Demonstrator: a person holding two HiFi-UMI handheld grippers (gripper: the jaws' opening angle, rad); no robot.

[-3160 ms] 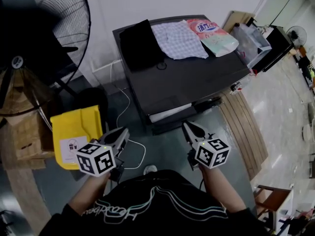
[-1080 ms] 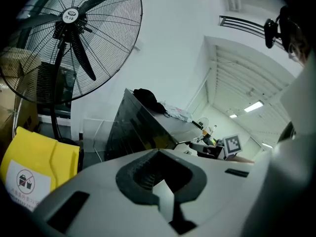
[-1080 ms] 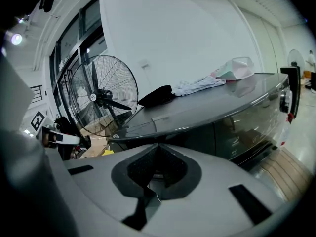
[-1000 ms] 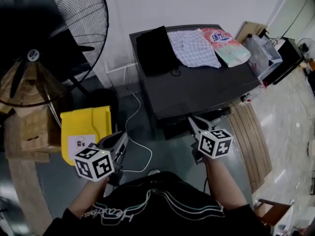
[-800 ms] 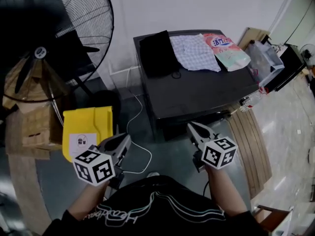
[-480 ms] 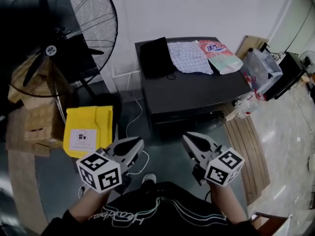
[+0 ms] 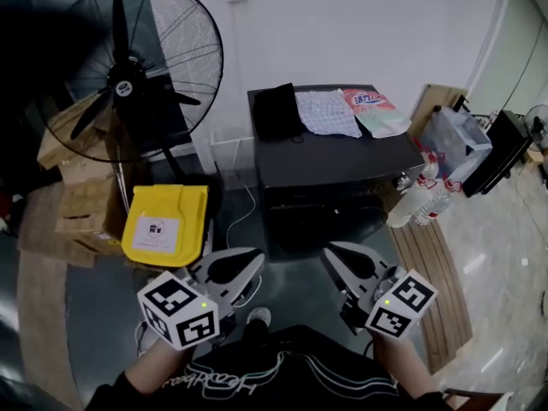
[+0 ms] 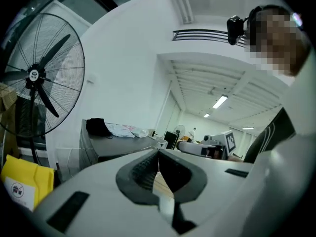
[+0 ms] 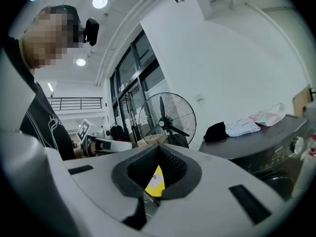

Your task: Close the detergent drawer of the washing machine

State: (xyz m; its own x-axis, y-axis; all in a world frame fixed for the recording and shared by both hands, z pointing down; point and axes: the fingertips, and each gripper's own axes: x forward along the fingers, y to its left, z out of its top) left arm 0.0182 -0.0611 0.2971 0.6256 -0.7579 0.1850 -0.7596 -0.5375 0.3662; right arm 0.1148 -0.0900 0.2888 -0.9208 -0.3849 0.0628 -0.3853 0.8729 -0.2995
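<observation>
The dark washing machine (image 7: 336, 159) stands against the white wall, well ahead of both grippers. Its front (image 7: 321, 208) is in shadow and no drawer juts out of it. In the right gripper view the machine (image 9: 264, 149) shows at the right with a knob on its panel. My left gripper (image 7: 254, 260) hangs low at centre left, my right gripper (image 7: 330, 253) low at centre right, both clear of the machine. Each gripper's jaws meet at the tips with nothing between them, as the left gripper (image 8: 158, 153) and right gripper (image 9: 159, 147) views show.
On the machine's top lie a black cloth (image 7: 274, 110), a checked cloth (image 7: 327, 111) and a detergent pouch (image 7: 377, 112). A large fan (image 7: 141, 67), cardboard boxes (image 7: 81, 204) and a yellow bin (image 7: 167, 225) stand at the left. Bottles (image 7: 413, 199) and wooden boards (image 7: 432, 272) are at the right.
The white drawer that jutted from the machine's front 3.2 s ago no longer shows. Both grippers have drawn back from the machine, which now looks farther away.
</observation>
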